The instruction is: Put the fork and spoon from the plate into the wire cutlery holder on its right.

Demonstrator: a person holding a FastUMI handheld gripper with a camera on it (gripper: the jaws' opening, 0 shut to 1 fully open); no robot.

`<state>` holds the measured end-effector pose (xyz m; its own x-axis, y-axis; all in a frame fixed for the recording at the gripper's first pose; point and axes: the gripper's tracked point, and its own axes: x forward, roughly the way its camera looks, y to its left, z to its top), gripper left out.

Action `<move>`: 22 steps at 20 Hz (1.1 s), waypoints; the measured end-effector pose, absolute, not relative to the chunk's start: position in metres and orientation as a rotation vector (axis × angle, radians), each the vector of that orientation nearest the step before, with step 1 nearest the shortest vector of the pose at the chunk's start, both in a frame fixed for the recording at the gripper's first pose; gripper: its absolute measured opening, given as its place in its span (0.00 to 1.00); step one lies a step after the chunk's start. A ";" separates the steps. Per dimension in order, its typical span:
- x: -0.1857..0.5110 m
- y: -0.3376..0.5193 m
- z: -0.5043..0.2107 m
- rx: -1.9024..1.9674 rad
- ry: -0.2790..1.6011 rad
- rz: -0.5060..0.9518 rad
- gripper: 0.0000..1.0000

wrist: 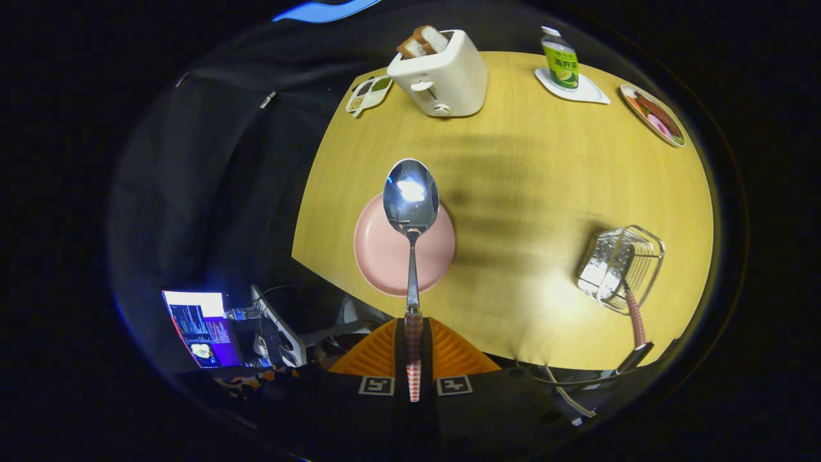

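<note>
The spoon is in the gripper: its red-and-white checked handle runs back between the two orange fingers, which are closed on it from either side, and its shiny bowl points forward, held up over the pink plate. The plate looks bare, with no cutlery lying on it. So the step in hand appears to be the second transfer, the spoon lifted clear and not yet carried across.

The wire cutlery holder stands on the yellow wooden table, well apart from the plate on its right. A similar checked handle pokes out of it toward the table's near edge, with bright metal inside the wires; this is probably the fork, already delivered, though the view there is too bent to make out tines.

The next move calls for swinging the spoon right, over the holder, and tipping it so that one end drops through the open top (the handle already leaning there narrows the gap), then opening the fingers only once the spoon is inside the wires.

Farther back, a white toaster holds two slices of bread, a divided dish of small portions lies beside it, a green carton stands on a white coaster, and a plate of food sits by the table's far right edge.
</note>
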<state>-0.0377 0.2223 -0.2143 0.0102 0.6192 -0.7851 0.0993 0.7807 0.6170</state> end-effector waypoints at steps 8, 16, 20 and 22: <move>-0.081 0.092 -0.224 0.455 1.782 0.360 0.09; -0.102 0.036 -0.265 0.347 2.072 0.310 0.09; -0.105 0.035 -0.278 0.325 2.196 0.313 0.09; -0.105 0.033 -0.283 0.306 2.253 0.312 0.09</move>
